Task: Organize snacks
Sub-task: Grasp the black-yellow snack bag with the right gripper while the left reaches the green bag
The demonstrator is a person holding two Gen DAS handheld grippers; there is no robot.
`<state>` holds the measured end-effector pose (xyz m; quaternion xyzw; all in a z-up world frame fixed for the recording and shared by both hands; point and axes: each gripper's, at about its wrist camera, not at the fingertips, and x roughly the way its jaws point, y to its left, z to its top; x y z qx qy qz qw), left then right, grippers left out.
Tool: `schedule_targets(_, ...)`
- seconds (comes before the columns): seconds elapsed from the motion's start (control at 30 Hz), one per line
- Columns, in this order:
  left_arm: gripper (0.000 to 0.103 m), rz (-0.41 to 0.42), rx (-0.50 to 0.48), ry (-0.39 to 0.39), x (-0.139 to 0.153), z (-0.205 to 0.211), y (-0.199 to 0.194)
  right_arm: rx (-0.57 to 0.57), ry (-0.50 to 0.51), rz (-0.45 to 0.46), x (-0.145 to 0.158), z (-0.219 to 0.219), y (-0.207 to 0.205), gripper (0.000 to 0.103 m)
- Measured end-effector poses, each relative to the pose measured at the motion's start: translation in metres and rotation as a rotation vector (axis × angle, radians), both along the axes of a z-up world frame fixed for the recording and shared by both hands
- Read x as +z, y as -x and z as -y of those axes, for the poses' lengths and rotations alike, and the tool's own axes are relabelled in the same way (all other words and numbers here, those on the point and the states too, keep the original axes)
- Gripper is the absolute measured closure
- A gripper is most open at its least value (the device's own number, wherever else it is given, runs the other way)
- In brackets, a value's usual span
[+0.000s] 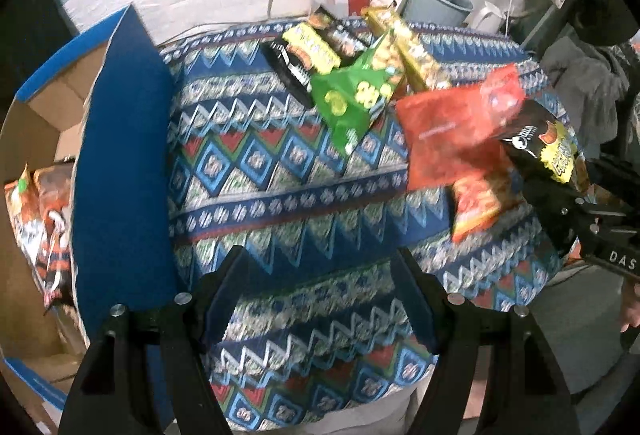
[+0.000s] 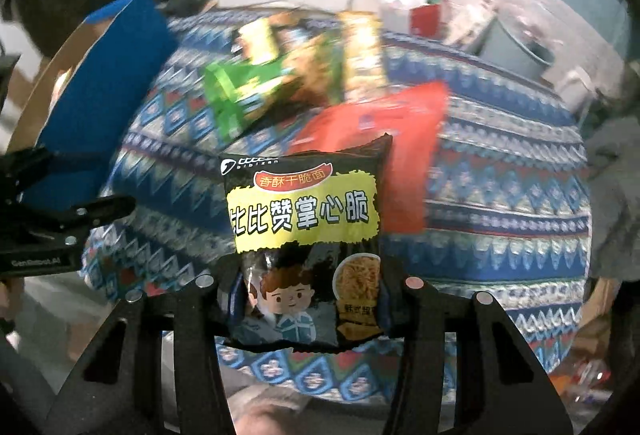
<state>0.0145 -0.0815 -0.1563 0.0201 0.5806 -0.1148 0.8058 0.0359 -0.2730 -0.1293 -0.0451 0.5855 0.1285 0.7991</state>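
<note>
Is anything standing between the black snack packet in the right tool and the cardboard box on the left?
The box's raised blue flap stands along the table edge between the black snack packet, gripped in the right tool, and the cardboard box. The left tool, open and empty, also hovers near that side.

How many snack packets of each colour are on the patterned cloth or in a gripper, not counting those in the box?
Green packet: 1
Red packet: 1
Orange packet: 1
Yellow packets: 2
Dark packets: 3, one held in the right gripper
Total: 8
</note>
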Motion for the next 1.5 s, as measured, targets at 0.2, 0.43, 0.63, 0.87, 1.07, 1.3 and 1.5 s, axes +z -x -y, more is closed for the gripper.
schedule_targets(0.2,0.027,0.017,-0.002,0.014,0.006,0.014,-0.027,-0.125,-0.006,-0.011,-0.011,0.038,-0.021,0.054)
schedule_targets(0.43,0.027,0.029,-0.020,0.030,0.006,0.035,-0.065,-0.191,-0.003,-0.019,-0.031,0.056,-0.045,0.054)
schedule_targets(0.63,0.026,0.029,-0.045,0.023,-0.004,0.051,-0.096,-0.238,-0.007,-0.026,-0.047,0.070,-0.059,0.054)
schedule_targets(0.87,0.023,0.021,-0.068,0.001,-0.026,0.064,-0.123,-0.274,0.001,-0.007,-0.052,0.086,-0.069,0.054)
schedule_targets(1.07,0.023,0.001,-0.090,-0.039,-0.043,0.072,-0.130,-0.292,-0.015,-0.018,-0.059,0.094,-0.074,0.054)
schedule_targets(1.3,0.023,0.062,-0.217,-0.166,-0.052,0.095,-0.121,-0.290,-0.031,-0.026,-0.059,0.094,-0.075,0.054)
schedule_targets(1.5,0.063,0.065,-0.254,-0.237,-0.052,0.104,-0.114,-0.287,-0.045,-0.026,-0.057,0.091,-0.075,0.054)
